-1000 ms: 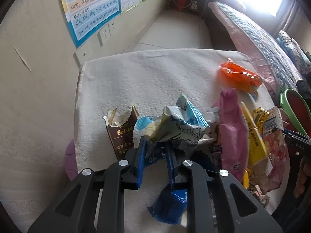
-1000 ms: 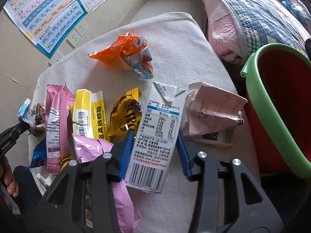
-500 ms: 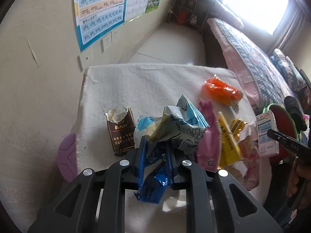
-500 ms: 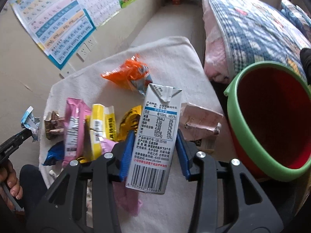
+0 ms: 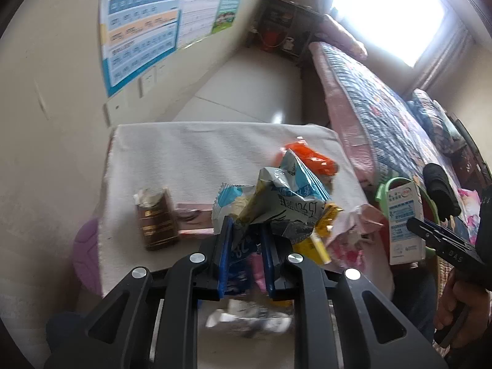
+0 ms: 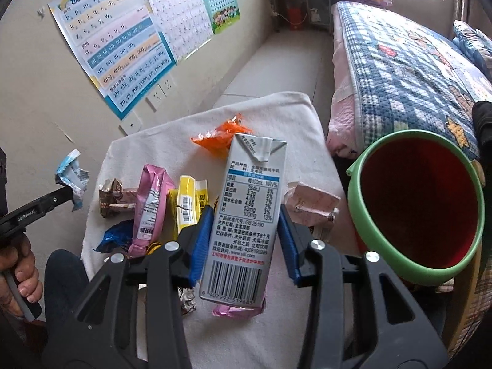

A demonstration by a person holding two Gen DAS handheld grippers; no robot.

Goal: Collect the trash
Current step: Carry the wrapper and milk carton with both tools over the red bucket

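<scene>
My left gripper (image 5: 246,230) is shut on a crumpled blue-and-white wrapper (image 5: 286,193) and holds it above the white-clothed table (image 5: 184,153). The right wrist view shows that wrapper (image 6: 72,178) in the air at the far left. My right gripper (image 6: 246,212) is shut on a white milk carton (image 6: 255,169), upright and off the table. A green bucket with a red inside (image 6: 353,190) stands just right of the carton, beside the table. Several wrappers lie on the cloth: orange (image 6: 218,138), pink (image 6: 150,200), yellow (image 6: 189,203), brown (image 6: 107,200) and blue (image 6: 115,236).
A crumpled pale pink carton (image 6: 310,206) lies near the table's right edge. A bed with a patchwork quilt (image 6: 399,61) runs along the right. Posters (image 6: 117,46) hang on the left wall. A purple round thing (image 5: 86,252) sits low beside the table's left edge.
Both grippers have risen with what they hold. The milk carton has come up off the cloth, and the bucket has come further into the right wrist view.
</scene>
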